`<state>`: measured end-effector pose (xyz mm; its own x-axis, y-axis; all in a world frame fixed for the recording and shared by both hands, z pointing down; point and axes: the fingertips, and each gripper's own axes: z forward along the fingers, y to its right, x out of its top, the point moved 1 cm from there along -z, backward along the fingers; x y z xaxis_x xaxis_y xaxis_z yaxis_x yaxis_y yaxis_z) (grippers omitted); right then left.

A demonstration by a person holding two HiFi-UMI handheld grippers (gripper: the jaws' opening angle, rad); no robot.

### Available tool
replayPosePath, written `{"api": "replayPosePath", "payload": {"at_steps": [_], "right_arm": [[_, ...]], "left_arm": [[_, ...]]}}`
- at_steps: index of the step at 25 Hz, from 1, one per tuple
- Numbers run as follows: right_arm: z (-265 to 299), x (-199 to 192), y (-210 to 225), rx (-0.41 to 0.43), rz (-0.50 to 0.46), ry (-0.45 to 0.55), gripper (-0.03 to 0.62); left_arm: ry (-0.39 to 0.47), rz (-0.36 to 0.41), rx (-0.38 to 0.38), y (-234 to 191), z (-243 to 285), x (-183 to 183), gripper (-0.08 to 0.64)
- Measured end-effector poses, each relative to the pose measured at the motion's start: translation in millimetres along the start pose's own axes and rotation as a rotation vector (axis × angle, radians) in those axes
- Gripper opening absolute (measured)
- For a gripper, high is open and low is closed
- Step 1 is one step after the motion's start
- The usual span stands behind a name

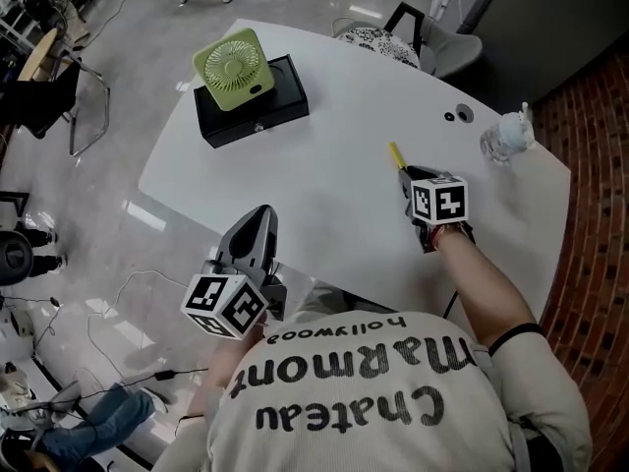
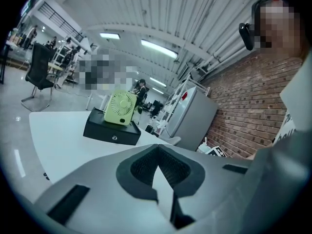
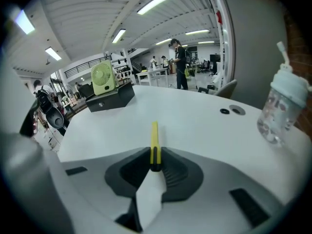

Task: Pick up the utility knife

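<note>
The yellow utility knife sticks out ahead of my right gripper, just above the white table. In the right gripper view the knife is pinched by its black rear end between the dark pads, so my right gripper is shut on it. My left gripper hovers by the table's near edge at the left. In the left gripper view its jaws meet at the tip with nothing between them, so my left gripper is shut.
A black box with a green fan on it stands at the table's far left. A clear water bottle stands at the far right, near two small round cable holes. A chair sits behind the table.
</note>
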<state>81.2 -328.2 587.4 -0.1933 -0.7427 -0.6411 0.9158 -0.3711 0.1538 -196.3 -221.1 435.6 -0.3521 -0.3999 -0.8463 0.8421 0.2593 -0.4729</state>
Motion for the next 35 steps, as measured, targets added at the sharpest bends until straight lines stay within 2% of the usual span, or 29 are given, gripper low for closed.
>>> {"api": "replayPosePath", "payload": {"at_steps": [11,20,28,35], "right_arm": [[-73.2,-48.3,-28.4,0.049,-0.001,0.045,0.067],[-132.3,-72.8,-55.3,0.113,0.150,0.145,0.067],[-164.8,-86.8,-59.9,0.150,0.232,0.201,0.067],[-195.9,-76.9,-60.2,0.174,0.274,0.289,0.067]], "left_arm": [[0.004,0.026,-0.040,56.1,-28.0,-16.4,0.002],[-0.007,0.046,-0.052,94.0,-49.4,-39.7,0.002],[0.021,0.050,-0.019,111.1,-69.4,-50.9,0.002],[0.047,0.066,-0.019,129.7,-79.0,-52.5,0.002]]}}
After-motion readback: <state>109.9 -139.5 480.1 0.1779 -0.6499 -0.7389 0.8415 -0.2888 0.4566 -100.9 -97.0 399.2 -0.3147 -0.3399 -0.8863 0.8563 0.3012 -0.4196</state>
